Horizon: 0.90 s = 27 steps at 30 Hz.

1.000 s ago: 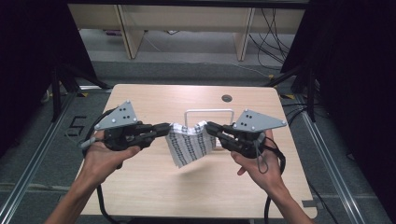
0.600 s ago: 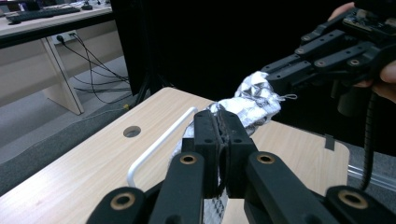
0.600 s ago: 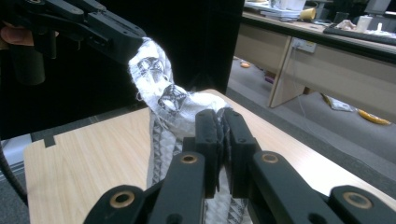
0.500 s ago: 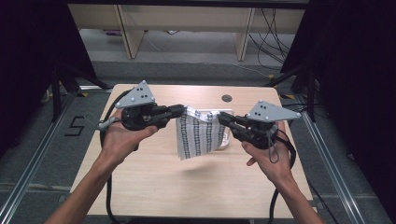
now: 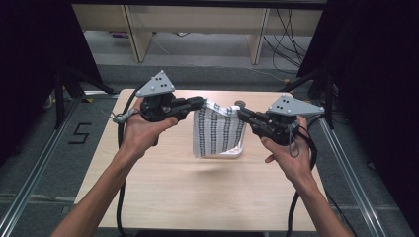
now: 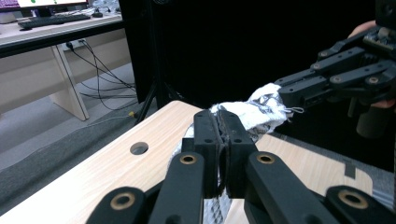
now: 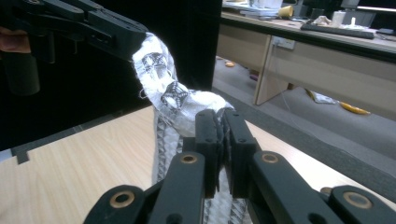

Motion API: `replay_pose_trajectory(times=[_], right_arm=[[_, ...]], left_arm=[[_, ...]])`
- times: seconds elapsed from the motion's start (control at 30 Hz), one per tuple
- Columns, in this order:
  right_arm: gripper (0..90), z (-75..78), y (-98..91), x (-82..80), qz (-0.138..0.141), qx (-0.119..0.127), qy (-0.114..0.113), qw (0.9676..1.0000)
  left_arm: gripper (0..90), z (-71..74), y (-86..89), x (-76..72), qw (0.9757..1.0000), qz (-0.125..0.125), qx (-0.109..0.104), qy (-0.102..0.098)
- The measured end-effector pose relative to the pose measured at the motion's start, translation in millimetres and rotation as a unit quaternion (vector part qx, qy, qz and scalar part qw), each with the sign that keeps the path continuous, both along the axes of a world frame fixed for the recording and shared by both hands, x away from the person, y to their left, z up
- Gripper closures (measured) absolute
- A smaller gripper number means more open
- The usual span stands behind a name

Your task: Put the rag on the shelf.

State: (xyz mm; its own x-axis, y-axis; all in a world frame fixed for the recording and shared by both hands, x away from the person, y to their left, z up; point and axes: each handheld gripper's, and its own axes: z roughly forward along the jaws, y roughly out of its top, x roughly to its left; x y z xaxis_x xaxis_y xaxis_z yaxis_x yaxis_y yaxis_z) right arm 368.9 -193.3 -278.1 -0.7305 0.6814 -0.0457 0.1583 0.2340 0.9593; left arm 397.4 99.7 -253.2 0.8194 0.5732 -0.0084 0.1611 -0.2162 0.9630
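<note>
A white cloth with black patterned stripes hangs above the wooden table, stretched between both grippers. My left gripper is shut on the cloth's upper left corner; its own view has the jaws pinching the fabric. My right gripper is shut on the upper right corner, where the cloth bunches over its jaws. The lower edge of the cloth hangs close to the tabletop. Each gripper view also catches the other gripper farther off, clamped on the cloth's far corner.
A round cable hole lies near the table's far edge, also visible as the hole. Wooden desks stand beyond the table. Black curtains flank both sides. Cables trail from each gripper down along the forearms.
Both grippers have risen and moved toward the far side, lifting the cloth off the table. It now hangs spread between them instead of lying bunched.
</note>
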Motion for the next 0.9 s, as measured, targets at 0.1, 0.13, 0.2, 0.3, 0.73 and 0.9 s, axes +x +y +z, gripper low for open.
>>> replay_pose_trajectory(times=[0.1,0.13,0.2,0.3,0.73,0.9], right_arm=[[86.2,1.6,-1.4,6.1,-0.004,0.002,0.007,1.0],[86.2,1.6,-1.3,7.9,-0.007,0.007,0.009,0.9999],[86.2,2.8,-2.5,12.7,-0.009,0.003,0.01,0.9999],[86.2,3.8,-3.2,19.2,-0.011,0.003,0.011,0.9999],[86.0,6.0,3.9,55.3,-0.035,0.001,0.016,0.9992],[85.6,5.1,4.4,78.0,-0.053,-0.004,0.019,0.9984]], left_arm=[[86.6,0.6,-3.1,6.6,1.0,0.003,0.001,0.005],[86.6,0.9,-3.9,9.7,1.0,0.004,0.001,0.006],[86.6,1.0,-5.1,13.9,0.9999,0.007,-0.004,0.011],[86.6,0.6,-5.7,22.3,0.9997,0.014,-0.011,0.017],[86.4,0.0,-13.3,65.0,0.9977,0.049,-0.029,0.038],[86.3,-5.3,-17.5,84.3,0.9958,0.064,-0.041,0.051]])
